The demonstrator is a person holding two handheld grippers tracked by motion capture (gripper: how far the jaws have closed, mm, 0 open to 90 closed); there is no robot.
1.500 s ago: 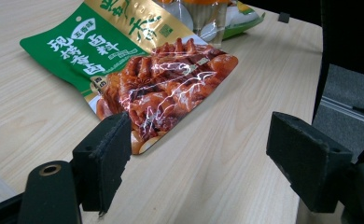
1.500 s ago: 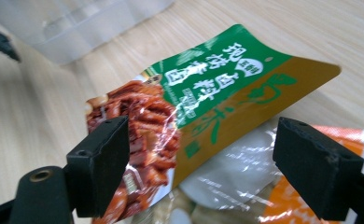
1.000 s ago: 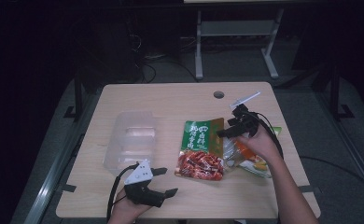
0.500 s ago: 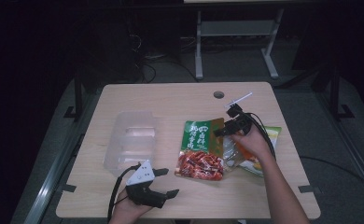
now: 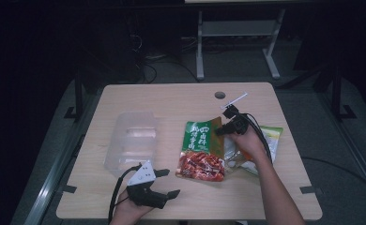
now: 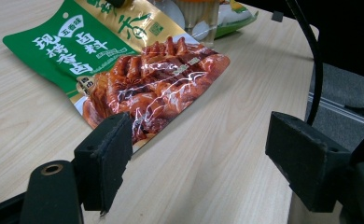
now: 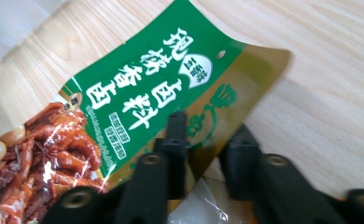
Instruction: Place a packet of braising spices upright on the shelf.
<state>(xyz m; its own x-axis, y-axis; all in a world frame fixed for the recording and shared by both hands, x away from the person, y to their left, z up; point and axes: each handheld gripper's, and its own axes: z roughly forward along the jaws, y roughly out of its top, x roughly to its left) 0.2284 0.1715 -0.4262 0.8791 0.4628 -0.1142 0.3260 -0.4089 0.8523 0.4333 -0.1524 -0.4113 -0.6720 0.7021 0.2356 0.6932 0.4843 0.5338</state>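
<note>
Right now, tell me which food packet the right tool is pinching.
The green and red packet with white lettering: the right tool grips its upper right edge. The paler packet lies beneath, under the hand.

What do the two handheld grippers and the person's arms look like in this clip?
Both are black two-jaw tools. The left gripper carries a grey three-cornered plate on top and trails a black cable; its jaws end in blocky, rough-surfaced black pads. The right gripper has a white rod sticking up behind it and a black cable running back along the forearm. No sleeves cover the forearms.
</note>
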